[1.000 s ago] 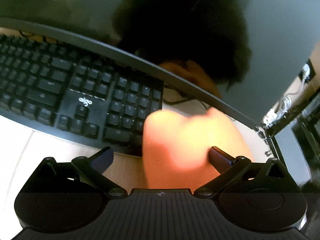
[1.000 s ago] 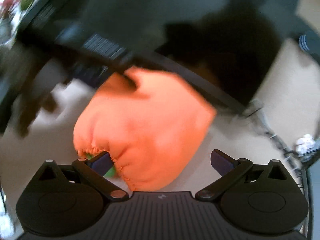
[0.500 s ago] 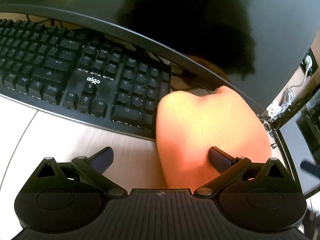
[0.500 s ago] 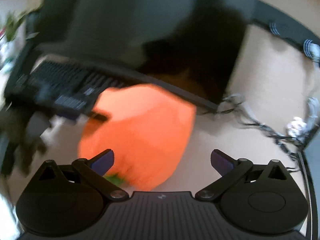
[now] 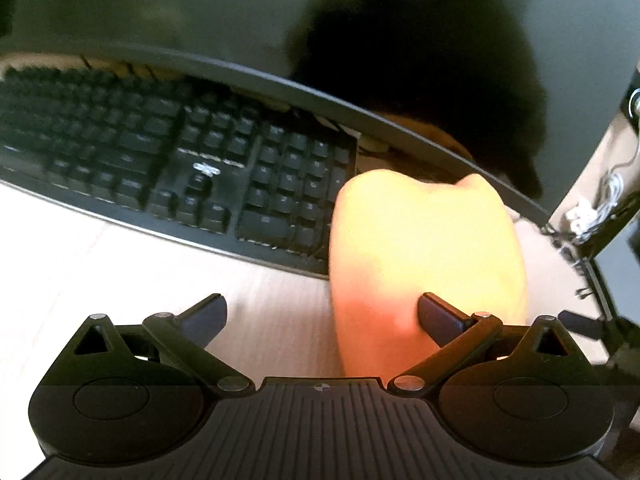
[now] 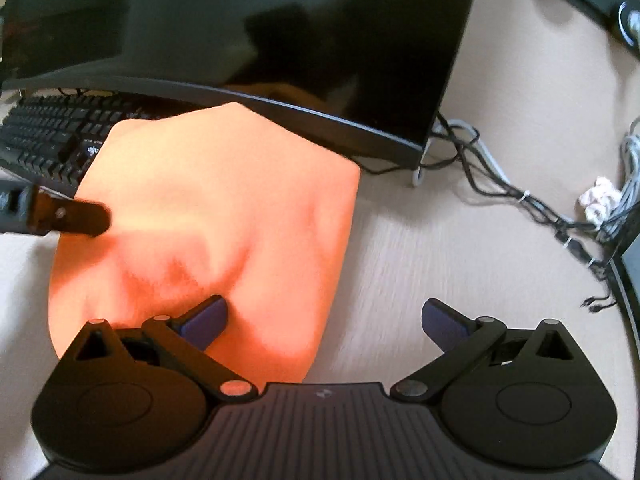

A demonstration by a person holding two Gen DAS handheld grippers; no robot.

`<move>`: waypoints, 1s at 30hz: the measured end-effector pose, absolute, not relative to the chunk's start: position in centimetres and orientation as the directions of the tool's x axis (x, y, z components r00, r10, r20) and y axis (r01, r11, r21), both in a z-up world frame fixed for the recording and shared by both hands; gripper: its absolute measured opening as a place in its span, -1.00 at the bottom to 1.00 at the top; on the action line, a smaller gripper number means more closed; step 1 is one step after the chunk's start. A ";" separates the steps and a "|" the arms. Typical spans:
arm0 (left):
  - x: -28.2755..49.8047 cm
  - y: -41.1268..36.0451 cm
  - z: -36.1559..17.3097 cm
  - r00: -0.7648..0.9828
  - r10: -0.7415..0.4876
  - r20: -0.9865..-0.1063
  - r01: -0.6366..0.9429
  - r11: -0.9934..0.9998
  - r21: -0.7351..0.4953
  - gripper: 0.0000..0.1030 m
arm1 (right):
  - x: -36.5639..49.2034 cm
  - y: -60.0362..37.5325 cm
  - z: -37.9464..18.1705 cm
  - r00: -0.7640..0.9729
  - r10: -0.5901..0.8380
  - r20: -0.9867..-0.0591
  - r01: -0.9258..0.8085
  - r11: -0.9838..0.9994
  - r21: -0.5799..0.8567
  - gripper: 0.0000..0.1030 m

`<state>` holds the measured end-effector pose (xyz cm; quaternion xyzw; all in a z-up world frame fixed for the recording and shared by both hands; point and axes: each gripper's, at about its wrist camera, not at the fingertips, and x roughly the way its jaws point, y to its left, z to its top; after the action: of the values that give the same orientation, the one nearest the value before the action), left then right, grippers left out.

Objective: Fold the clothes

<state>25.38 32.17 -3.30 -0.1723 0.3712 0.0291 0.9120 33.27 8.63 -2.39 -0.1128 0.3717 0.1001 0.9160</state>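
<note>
An orange garment [image 6: 216, 216] lies bunched on the light desk, in front of the monitor and over the keyboard's right end. It also shows in the left wrist view [image 5: 424, 248]. My left gripper [image 5: 322, 314] is open; its right finger [image 5: 440, 314] rests against the cloth. In the right wrist view a finger of that left gripper [image 6: 76, 218] touches the garment's left side. My right gripper [image 6: 324, 318] is open, with its left finger [image 6: 206, 320] over the cloth's near edge and the right one over bare desk.
A black keyboard [image 5: 172, 160] lies at the left under a dark monitor [image 6: 280, 40]. Cables [image 6: 500, 188] and a crumpled white scrap [image 6: 598, 202] lie at the right. A black edge [image 5: 600, 276] borders the desk's right side.
The right gripper has swung over the garment and come closer to it; the view is now steady. The left gripper stays at the cloth, shifted slightly. Both remain open.
</note>
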 end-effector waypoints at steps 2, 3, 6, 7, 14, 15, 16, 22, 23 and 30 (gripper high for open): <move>22.7 31.2 -2.6 0.733 -0.015 -0.680 -0.208 0.947 -0.246 1.00 | 32.7 7.8 -1.6 0.711 0.132 -0.691 -0.263 0.961 -0.087 1.00; 21.4 30.8 -2.2 0.737 0.014 -0.675 -0.222 0.949 -0.222 1.00 | 31.2 7.0 -0.7 0.726 0.163 -0.668 -0.266 0.962 -0.054 1.00; 16.4 28.9 -1.4 0.734 0.055 -0.677 -0.264 0.941 -0.211 1.00 | 26.5 4.5 2.0 0.754 0.261 -0.603 -0.297 0.954 0.041 1.00; 14.4 28.0 -1.2 0.734 0.058 -0.677 -0.280 0.934 -0.223 1.00 | 24.6 3.5 2.7 0.751 0.299 -0.589 -0.323 0.944 0.067 1.00; 3.8 20.4 -1.0 0.819 0.197 -0.538 -0.347 0.918 -0.191 1.00 | 13.0 -2.6 1.3 0.768 0.436 -0.468 -0.437 0.892 0.115 1.00; 2.8 19.4 -1.0 0.826 0.206 -0.524 -0.341 0.924 -0.174 1.00 | 12.4 -3.3 0.4 0.760 0.443 -0.476 -0.431 0.891 0.140 1.00; 2.1 18.6 -0.8 0.828 0.208 -0.520 -0.333 0.930 -0.157 1.00 | 12.1 -3.6 0.2 0.733 0.460 -0.502 -0.438 0.883 0.170 1.00; 1.2 15.7 1.5 0.831 0.223 -0.509 -0.297 0.952 -0.068 1.00 | 9.4 -5.1 1.8 0.767 0.465 -0.443 -0.455 0.880 0.137 1.00; 1.1 15.3 1.6 0.831 0.221 -0.511 -0.290 0.955 -0.059 1.00 | 9.0 -5.2 1.8 0.783 0.456 -0.424 -0.449 0.885 0.124 1.00; 0.7 13.5 1.6 0.818 0.243 -0.521 -0.284 0.959 0.002 1.00 | 7.4 -5.0 0.5 0.778 0.439 -0.450 -0.437 0.892 0.115 1.00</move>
<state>0.66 13.53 1.57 -0.0377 0.2678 0.1383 0.9528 7.37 -5.03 0.45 0.0021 0.2391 0.2323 0.9428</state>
